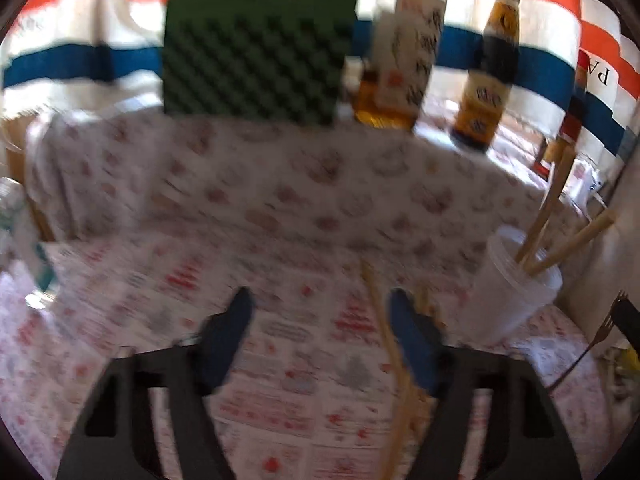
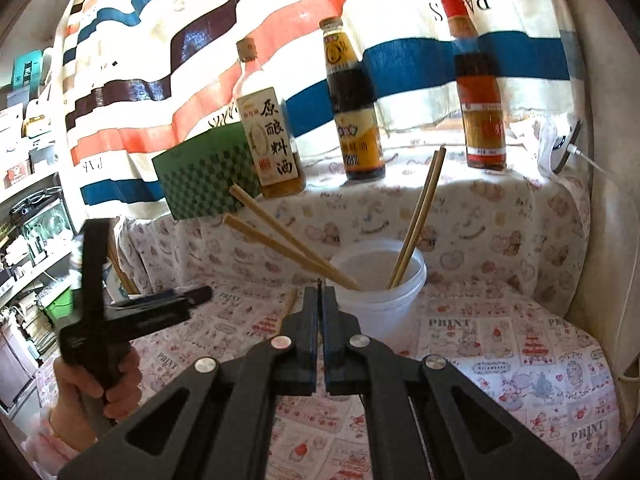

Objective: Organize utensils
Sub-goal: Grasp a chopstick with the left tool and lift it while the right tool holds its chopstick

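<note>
Your left gripper [image 1: 322,316] hovers low over the printed worktop [image 1: 280,208], jaws apart, loose chopsticks [image 1: 384,320] beside its right finger. At centre frame, your right gripper [image 2: 320,300] has its jaws pressed together on a thin dark fork [image 1: 600,334]. Four chopsticks stand in the white cup [image 2: 380,300] just beyond.

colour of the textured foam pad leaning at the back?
Green, with a checkered bumpy texture. The foam pad shows sharpest in the right wrist view.
</note>
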Motion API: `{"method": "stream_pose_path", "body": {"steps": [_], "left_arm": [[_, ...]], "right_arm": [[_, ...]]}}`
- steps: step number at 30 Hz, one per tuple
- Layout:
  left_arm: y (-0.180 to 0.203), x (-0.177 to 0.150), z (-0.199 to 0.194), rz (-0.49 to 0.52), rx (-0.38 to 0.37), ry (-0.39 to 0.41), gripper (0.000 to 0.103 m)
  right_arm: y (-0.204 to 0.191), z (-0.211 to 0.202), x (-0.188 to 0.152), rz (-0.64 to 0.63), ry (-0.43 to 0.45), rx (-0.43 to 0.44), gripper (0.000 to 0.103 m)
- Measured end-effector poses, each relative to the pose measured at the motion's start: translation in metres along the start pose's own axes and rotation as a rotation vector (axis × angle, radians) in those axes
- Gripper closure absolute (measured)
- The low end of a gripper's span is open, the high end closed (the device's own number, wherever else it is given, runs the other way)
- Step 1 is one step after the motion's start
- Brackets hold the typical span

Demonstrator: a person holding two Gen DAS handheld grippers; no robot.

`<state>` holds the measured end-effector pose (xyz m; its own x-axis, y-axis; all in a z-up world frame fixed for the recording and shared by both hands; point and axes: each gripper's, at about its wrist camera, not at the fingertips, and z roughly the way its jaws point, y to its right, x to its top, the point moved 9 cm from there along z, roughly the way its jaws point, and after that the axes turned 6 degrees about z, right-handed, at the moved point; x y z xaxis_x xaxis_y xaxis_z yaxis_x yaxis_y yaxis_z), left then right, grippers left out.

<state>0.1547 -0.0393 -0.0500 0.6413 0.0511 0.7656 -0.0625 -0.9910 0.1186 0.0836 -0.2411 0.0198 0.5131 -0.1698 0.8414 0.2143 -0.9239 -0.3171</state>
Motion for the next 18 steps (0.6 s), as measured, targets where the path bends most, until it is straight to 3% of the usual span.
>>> {"method": "stream_pose_path", "body": {"steps": [3,5,11,18], "left_arm": [[0.017,-0.003,0.022,-0.061,-0.141,-0.116,0.055],[0.026,-0.003,0.032,-0.082,-0.176,-0.165,0.057],[0.043,0.005,0.066,-0.01,-0.07,-0.217,0.076],[0.046,0.014,0.115,0.003,-0.04,-0.263,0.077]], "right_arm": [[0.005,0.001,0.003,0.036,-0.009,0.004,0.101],[0.013,-0.003,0.002,0.06,-0.014,0.001,0.101],[0.025,0.005,-0.001,0.1,-0.028,-0.014,0.101],[0.036,0.007,0.002,0.097,-0.006,-0.056,0.101]]}}
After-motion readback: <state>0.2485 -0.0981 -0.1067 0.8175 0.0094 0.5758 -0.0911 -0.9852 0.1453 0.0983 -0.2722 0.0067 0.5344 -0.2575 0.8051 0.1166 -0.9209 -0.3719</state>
